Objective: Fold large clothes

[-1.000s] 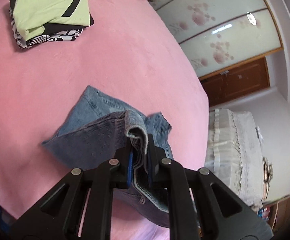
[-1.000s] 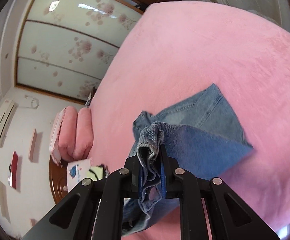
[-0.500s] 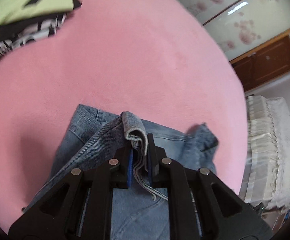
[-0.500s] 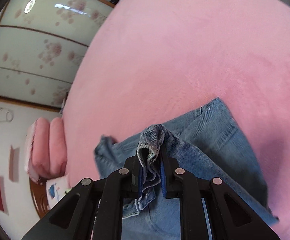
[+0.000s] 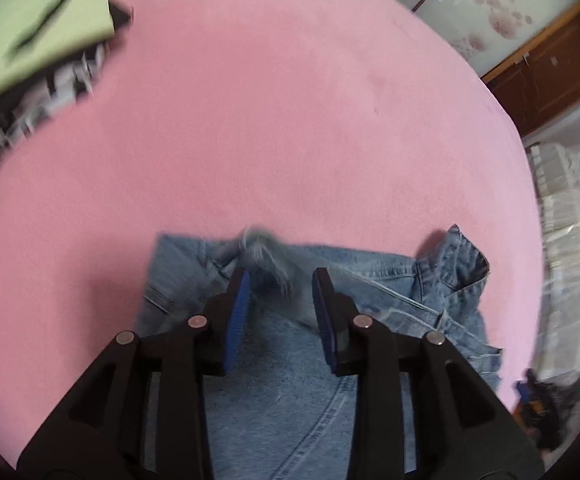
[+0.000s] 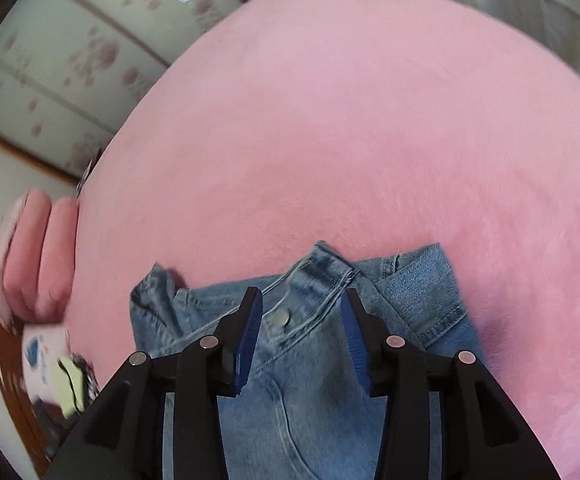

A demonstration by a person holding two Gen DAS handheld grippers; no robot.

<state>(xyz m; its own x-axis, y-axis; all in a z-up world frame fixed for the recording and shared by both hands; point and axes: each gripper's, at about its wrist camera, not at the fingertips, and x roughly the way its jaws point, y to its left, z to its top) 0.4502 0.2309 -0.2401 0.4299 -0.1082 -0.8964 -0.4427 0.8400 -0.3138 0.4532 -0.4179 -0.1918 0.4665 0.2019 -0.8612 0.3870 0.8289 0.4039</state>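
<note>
Blue jeans [image 5: 429,292] lie folded on the pink bed cover [image 5: 270,120]. My left gripper [image 5: 282,276] points down over their far edge and its jaws are opening. A blurred denim edge lies loose between the pads, and they do not press on it. In the right wrist view the jeans [image 6: 409,292] show their waistband and a metal button [image 6: 281,316]. My right gripper [image 6: 301,296] hovers over that waistband with its jaws opening too. The cloth lies flat between its blue pads [image 6: 250,332], untouched by them.
A folded pile of green and black clothes [image 5: 38,52] sits at the far left of the bed. Pink pillows [image 6: 34,256] lie at the bed's left end. A white lace-covered piece [image 5: 569,220] stands beside the bed. Flowered wardrobe doors [image 6: 70,40] stand behind.
Both grippers came down with the pinched denim edge to the bed and laid it on the lower layer. Both then let go, and their jaws now stand apart.
</note>
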